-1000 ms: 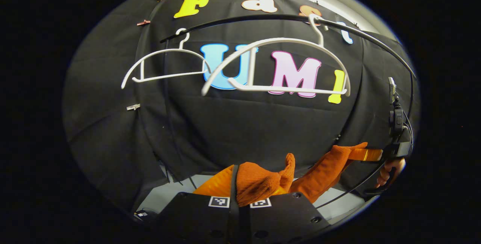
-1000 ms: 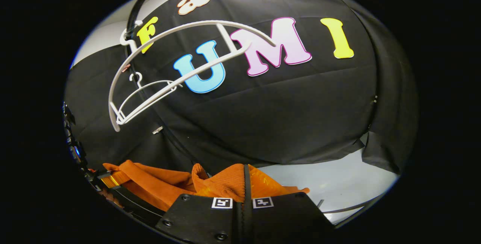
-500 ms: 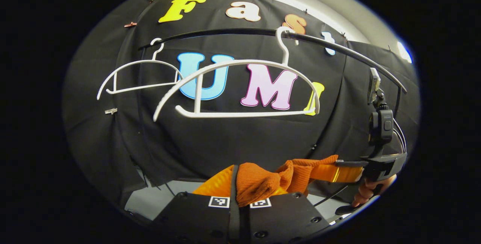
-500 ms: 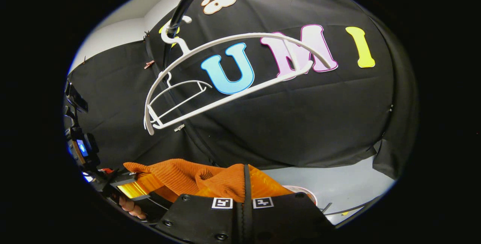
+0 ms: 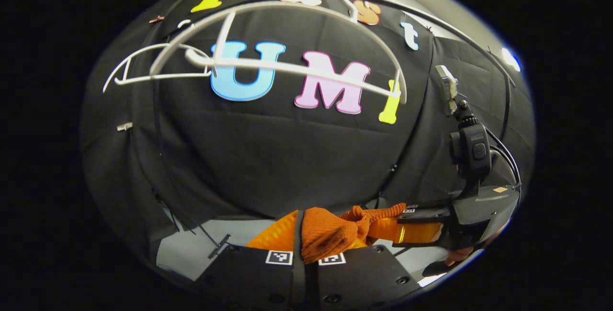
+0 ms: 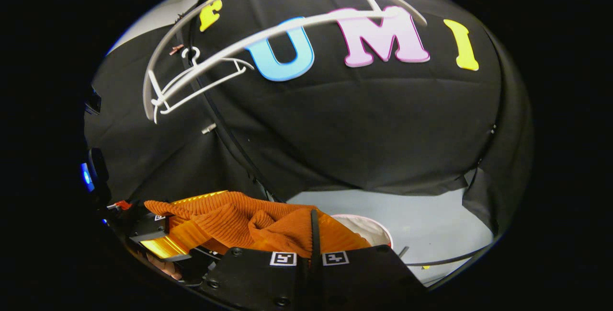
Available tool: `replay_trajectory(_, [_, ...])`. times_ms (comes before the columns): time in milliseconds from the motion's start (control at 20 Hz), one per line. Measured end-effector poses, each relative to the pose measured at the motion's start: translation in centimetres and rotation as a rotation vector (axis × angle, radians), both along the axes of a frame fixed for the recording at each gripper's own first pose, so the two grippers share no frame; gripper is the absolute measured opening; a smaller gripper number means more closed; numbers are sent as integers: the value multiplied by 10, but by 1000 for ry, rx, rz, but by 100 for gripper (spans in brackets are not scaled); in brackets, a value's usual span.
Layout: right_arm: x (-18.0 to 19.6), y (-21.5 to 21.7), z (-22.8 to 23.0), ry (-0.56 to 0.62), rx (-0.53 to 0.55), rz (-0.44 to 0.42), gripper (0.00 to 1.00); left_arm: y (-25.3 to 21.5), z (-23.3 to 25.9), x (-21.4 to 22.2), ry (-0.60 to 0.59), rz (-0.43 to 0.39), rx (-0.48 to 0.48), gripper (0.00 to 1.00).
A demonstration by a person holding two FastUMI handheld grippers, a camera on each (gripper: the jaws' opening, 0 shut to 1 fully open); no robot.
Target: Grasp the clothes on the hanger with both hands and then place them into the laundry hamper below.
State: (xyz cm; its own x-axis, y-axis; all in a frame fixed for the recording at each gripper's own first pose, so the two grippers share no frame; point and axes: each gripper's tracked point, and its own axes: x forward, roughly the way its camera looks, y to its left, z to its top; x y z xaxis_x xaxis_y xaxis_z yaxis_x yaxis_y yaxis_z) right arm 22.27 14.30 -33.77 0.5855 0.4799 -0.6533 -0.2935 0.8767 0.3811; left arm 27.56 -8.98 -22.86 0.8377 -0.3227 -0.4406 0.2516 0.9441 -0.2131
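An orange knitted garment is bunched between the fingers of my left gripper, which is shut on it. It stretches right to my right gripper, held by a hand. In the right gripper view the same garment lies folded across the bottom, with my right gripper shut on one end and my left gripper at the other. Below it shows the white round rim of the hamper. The large white hanger hangs bare on the black rail, well above the garment.
A second, smaller bare white hanger hangs further along the rail, and appears as the small hanger in the right gripper view. A pale floor lies under the black cloth wall. A thin black rod runs low at the right.
Both grippers have come down with the garment, so the hangers sit higher in both views. The two grippers have drawn closer together. The hamper rim has come further into the right gripper view.
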Motion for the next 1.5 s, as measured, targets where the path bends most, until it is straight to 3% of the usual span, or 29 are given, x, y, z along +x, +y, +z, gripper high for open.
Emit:
replay_trajectory(150, [-9,-8,-48,76,-84,16,5,-1,-47,3,75,-19,-6,7])
replay_trajectory(500, [-46,-40,-140,270,-299,50,5,13,-165,-5,359,41,40,7])
replay_trajectory(800, [-63,-58,-171,369,-326,21,7,27,-216,-19,513,105,76,11])
replay_trajectory(900, [-66,-55,-178,375,-312,-7,12,27,-223,-22,507,100,107,13])
replay_trajectory(950, [-66,-59,-178,376,-323,-20,33,29,-223,-25,511,91,129,10])
replay_trajectory(1100, [-66,-62,-174,368,-355,-20,96,22,-221,-27,492,60,138,99])
replay_trajectory(1250, [-67,-71,-171,340,-426,-21,100,15,-218,-30,496,47,133,96])
replay_trajectory(1400, [-74,-59,-161,330,-396,-21,95,17,-218,-39,510,51,122,96])
replay_trajectory(1500, [-74,-60,-154,308,-396,-30,99,21,-209,-43,497,58,123,96])
